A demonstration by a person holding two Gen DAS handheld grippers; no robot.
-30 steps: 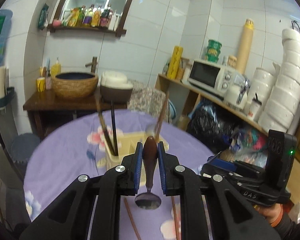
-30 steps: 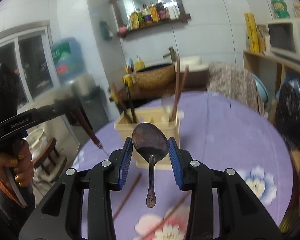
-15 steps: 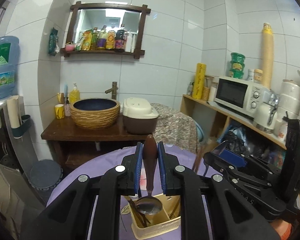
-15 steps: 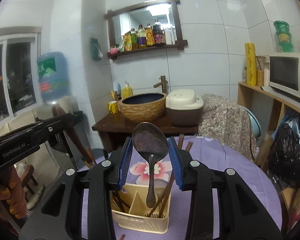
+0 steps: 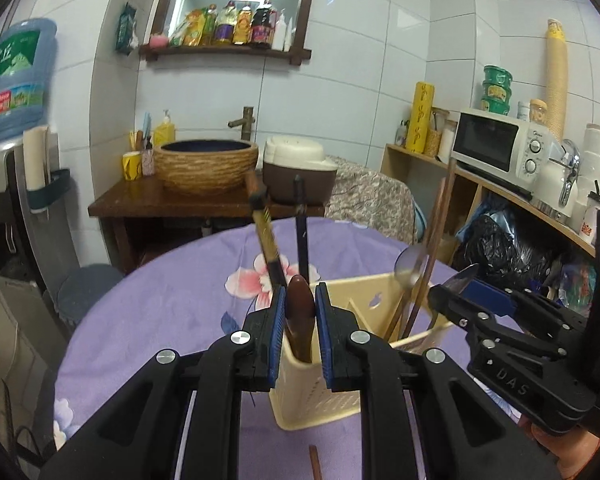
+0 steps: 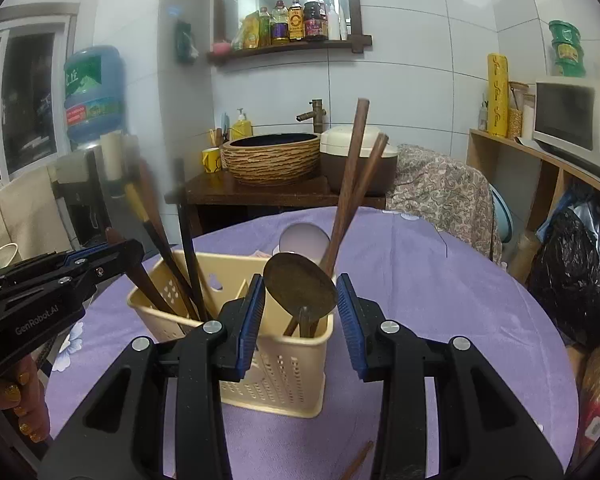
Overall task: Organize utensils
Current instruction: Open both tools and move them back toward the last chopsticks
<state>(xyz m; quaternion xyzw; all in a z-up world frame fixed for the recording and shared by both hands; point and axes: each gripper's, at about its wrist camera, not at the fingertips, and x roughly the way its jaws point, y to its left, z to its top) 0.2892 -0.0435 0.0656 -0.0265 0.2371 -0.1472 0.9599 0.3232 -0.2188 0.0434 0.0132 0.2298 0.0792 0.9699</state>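
While both grippers hover over the yellow caddy (image 6: 256, 344) on the purple tabletop (image 6: 440, 280), my left gripper (image 5: 299, 312) pinches a wooden spoon (image 5: 299, 320) by its handle, bowl down inside a compartment. My right gripper (image 6: 300, 304) brackets a second spoon (image 6: 300, 284); whether those jaws grip it, I cannot tell. Letting go crookedly could jostle the upright chopsticks (image 6: 348, 184) or tip the light caddy.

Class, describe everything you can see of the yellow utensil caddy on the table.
The caddy is a pale yellow plastic box with perforated walls and inner dividers. It stands upright on the purple floral tablecloth. Chopsticks lean out of its compartments, and two spoons, each between a gripper's fingers, hang into it.
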